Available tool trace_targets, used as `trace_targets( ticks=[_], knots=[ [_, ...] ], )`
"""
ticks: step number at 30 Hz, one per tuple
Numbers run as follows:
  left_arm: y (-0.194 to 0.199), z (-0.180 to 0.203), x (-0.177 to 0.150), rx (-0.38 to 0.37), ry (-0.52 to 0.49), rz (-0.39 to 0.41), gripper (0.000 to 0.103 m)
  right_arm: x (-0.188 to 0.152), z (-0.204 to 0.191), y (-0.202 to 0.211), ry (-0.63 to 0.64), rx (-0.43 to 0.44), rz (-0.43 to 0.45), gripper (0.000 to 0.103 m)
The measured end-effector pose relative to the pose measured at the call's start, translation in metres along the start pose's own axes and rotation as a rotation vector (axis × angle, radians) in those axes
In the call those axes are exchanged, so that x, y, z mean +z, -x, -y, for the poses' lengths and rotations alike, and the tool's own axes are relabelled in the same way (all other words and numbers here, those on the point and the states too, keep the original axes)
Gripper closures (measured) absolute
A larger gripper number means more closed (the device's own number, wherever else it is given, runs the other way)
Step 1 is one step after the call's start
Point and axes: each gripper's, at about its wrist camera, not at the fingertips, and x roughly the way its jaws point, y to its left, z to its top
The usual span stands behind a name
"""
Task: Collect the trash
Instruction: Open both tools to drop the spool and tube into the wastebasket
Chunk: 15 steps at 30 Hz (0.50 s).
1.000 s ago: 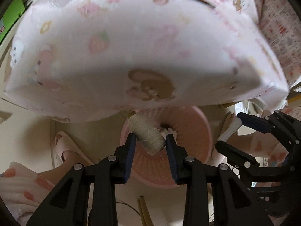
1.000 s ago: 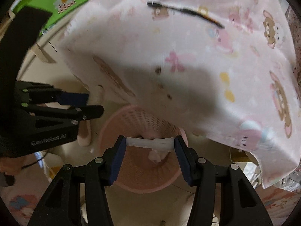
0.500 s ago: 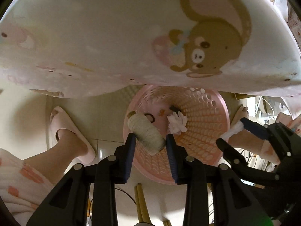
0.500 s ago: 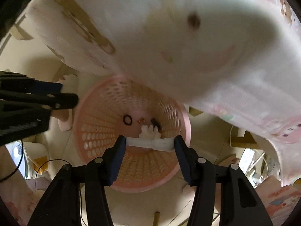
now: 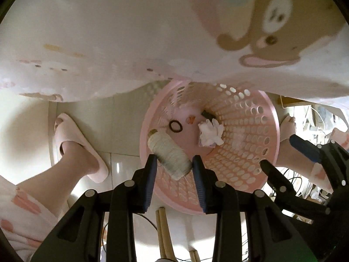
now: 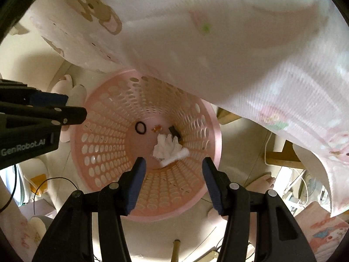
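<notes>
A pink perforated trash basket (image 5: 270,131) (image 6: 209,135) stands on the floor below both grippers. My left gripper (image 5: 174,163) is shut on a cream spool of thread (image 5: 168,150) above the basket's near rim. My right gripper (image 6: 172,163) is open and empty over the basket. A white stick (image 6: 174,157) lies in the basket on a crumpled white tissue (image 6: 166,145) (image 5: 210,132), beside a black hair tie (image 6: 140,128) (image 5: 175,126), a small orange scrap (image 6: 156,128) and a dark piece (image 6: 174,131).
A pink cartoon-print tablecloth (image 5: 152,32) (image 6: 240,43) hangs over the basket's far side. The person's slippered foot (image 5: 76,144) stands left of the basket, a bare foot (image 5: 288,128) right of it. Wooden legs (image 6: 281,155) and cables (image 6: 267,144) are at the right.
My right gripper has opened and the white stick has dropped into the basket onto the tissue. Both grippers have moved lower toward the basket. The left still holds the spool.
</notes>
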Motion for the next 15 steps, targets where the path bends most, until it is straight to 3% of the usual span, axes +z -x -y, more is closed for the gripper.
trace_targets(
  ticks=[4,15],
  knots=[
    [-0.005,0.003,-0.002,0.012,-0.012,-0.010,0.071,-0.001,0.004,-0.004,0.003,-0.013,-0.001,0.039],
    [-0.005,0.011,-0.004,0.013,-0.041,-0.009,0.069,-0.002,0.002,-0.001,0.014,-0.033,0.002,0.035]
  ],
)
